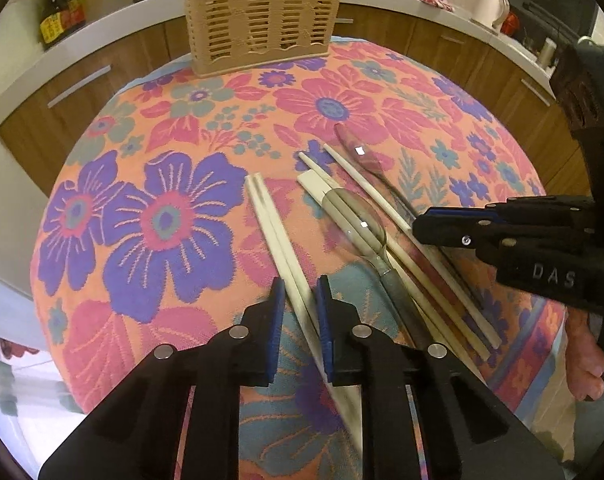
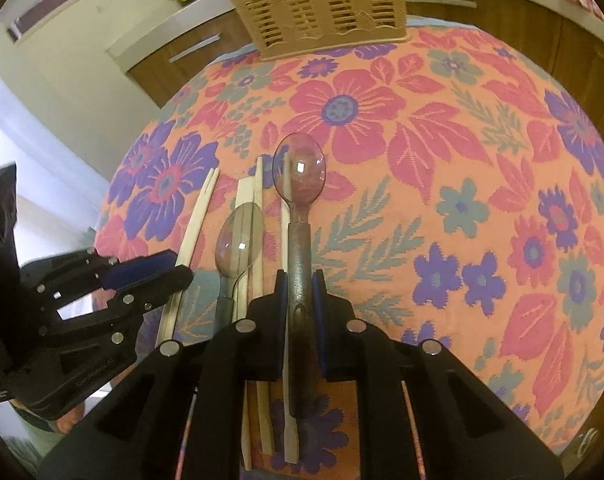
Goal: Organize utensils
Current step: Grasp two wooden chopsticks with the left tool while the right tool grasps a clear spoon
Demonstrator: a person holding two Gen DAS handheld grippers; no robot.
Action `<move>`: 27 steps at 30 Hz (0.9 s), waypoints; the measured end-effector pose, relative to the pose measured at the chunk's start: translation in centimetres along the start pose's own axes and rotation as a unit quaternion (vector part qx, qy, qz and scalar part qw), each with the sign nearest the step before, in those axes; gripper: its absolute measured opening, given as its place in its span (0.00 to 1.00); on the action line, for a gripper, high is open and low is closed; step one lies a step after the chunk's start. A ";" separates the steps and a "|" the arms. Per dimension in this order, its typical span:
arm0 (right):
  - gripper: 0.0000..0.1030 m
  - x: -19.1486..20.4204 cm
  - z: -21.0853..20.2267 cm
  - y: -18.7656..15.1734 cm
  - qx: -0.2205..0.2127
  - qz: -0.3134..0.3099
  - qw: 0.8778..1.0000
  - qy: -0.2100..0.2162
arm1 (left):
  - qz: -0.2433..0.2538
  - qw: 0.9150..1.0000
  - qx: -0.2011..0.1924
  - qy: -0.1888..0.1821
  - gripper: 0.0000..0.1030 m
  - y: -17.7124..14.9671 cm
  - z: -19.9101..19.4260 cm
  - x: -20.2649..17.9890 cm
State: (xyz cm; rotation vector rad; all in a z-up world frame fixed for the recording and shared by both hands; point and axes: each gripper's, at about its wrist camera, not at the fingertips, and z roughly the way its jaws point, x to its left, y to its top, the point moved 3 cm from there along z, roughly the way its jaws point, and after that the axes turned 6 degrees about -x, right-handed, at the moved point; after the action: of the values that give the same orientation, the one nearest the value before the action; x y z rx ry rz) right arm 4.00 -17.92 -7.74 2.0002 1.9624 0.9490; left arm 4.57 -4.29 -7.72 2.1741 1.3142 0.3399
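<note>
A tan slotted utensil basket (image 1: 258, 16) stands at the far edge of the floral tablecloth; it also shows in the right wrist view (image 2: 317, 4). My left gripper (image 1: 300, 292) is shut on a pair of pale chopsticks (image 1: 268, 220). My right gripper (image 2: 300, 284) is shut on the handle of a metal spoon (image 2: 300, 176), bowl pointing away; this gripper also shows in the left wrist view (image 1: 429, 228). A second spoon (image 1: 353, 216) lies over several loose chopsticks (image 1: 381, 208), between the two grippers; it also shows in the right wrist view (image 2: 238, 240).
The floral tablecloth (image 1: 150, 208) covers the table. Behind it run wooden cabinets and a white counter (image 1: 102, 36) with a dark bottle (image 1: 60, 4) and a white kettle (image 1: 489, 4). A bare foot (image 1: 585, 352) shows below the table's right edge.
</note>
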 end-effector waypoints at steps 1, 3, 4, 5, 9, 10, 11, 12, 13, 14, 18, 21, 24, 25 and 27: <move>0.09 -0.2 -0.1 0.1 -0.002 0.003 1.000 -0.002 | -0.005 1.000 -0.001 -0.003 0.13 0.0 0.0 0.2; 0.09 -0.5 -0.4 0.3 -0.008 0.003 1.000 -0.013 | -0.021 1.000 -0.002 -0.009 0.11 0.1 0.0 0.7; 0.09 -0.7 -0.6 0.4 -0.011 0.000 1.000 -0.025 | -0.024 1.000 -0.004 -0.008 0.10 0.2 0.0 0.8; 0.09 -0.9 -0.7 0.5 -0.014 -0.004 0.999 -0.041 | -0.028 1.000 -0.005 -0.006 0.10 0.2 0.1 1.0; 0.10 -1.8 -0.9 0.5 -0.014 -0.017 0.996 -0.085 | -0.043 0.999 -0.012 0.002 0.03 0.6 -0.2 2.0; 0.10 -1.9 -0.9 0.5 -0.013 -0.017 0.996 -0.088 | -0.044 0.999 -0.014 0.008 0.03 0.7 -0.3 2.2; 0.10 -2.1 -0.9 0.5 -0.013 -0.017 0.996 -0.091 | -0.045 0.999 -0.013 0.010 0.03 0.7 -0.2 2.5; 0.10 -2.3 -0.9 0.5 -0.012 -0.016 0.995 -0.094 | -0.048 0.999 -0.012 0.006 0.03 0.7 -0.2 2.8; 0.10 -2.5 -0.9 0.5 -0.011 -0.016 0.995 -0.099 | -0.053 0.999 -0.011 -0.002 0.03 0.7 -0.2 3.1; 0.10 -2.6 -0.9 0.6 -0.009 -0.016 0.994 -0.104 | -0.053 0.999 -0.010 -0.006 0.03 0.7 -0.2 3.2; 0.11 -3.3 -0.6 0.8 0.007 -0.006 0.995 -0.095 | -0.029 1.000 -0.001 -0.008 0.12 0.8 -0.1 3.3; 0.25 -3.4 -0.4 1.6 0.021 -0.002 0.997 -0.080 | -0.012 1.000 0.008 -0.008 0.32 1.1 0.0 3.0; 0.47 -3.0 -0.4 2.7 0.024 -0.020 0.996 -0.089 | 0.025 0.999 0.024 0.012 0.30 1.4 0.6 2.4; 0.47 -2.7 -0.4 3.0 0.020 -0.034 0.994 -0.098 | 0.033 0.999 0.030 0.016 0.30 1.6 0.8 2.3; 0.40 -2.4 -0.2 4.0 0.026 -0.048 0.993 -0.105 | 0.044 0.998 0.040 0.021 0.29 2.1 1.2 2.1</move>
State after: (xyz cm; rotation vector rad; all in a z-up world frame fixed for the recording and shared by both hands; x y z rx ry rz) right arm 7.40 -20.70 -6.21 1.9248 1.9643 0.6421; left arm 7.68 -3.64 -7.56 2.3069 1.2775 0.3753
